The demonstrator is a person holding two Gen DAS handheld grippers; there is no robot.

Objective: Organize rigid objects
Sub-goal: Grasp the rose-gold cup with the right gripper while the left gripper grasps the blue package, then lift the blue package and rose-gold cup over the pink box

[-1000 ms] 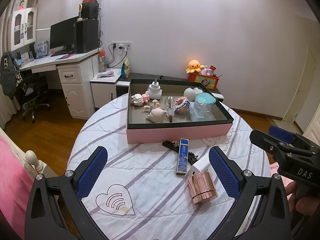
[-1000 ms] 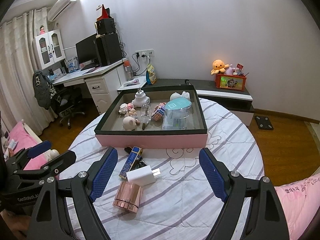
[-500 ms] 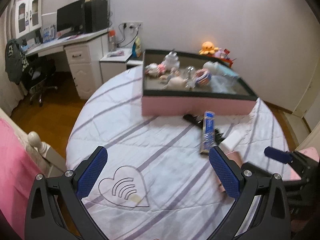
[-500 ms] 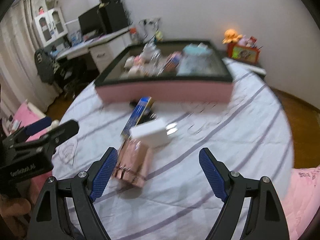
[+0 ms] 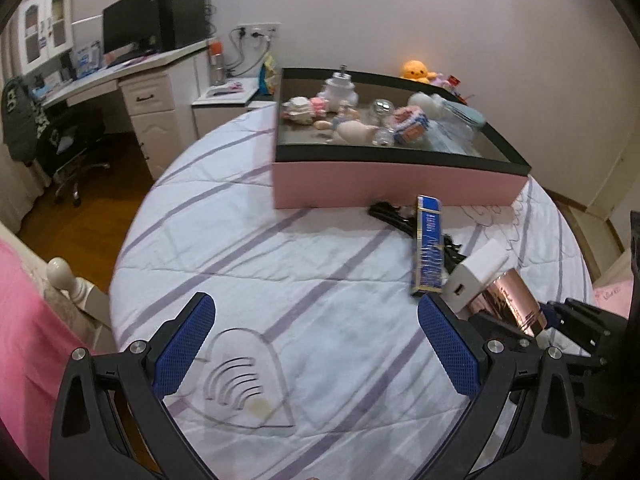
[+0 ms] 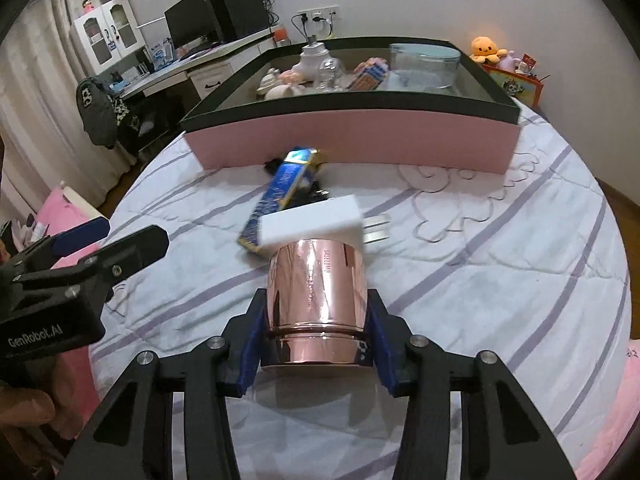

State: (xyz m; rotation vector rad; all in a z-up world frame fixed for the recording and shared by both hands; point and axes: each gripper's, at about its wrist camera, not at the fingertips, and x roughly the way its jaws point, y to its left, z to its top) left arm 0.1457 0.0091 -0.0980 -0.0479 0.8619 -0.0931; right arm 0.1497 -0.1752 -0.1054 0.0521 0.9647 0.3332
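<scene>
Both right gripper [image 6: 316,344] fingers [image 6: 252,352] clamp the rose-gold canister [image 6: 318,300]; left gripper [image 5: 316,344] gapes empty.

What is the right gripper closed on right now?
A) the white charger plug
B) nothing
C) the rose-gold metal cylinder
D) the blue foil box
C: in the right wrist view the right gripper has its blue fingers pressed against both sides of the rose-gold metal cylinder; the white charger plug lies beyond it.
</scene>
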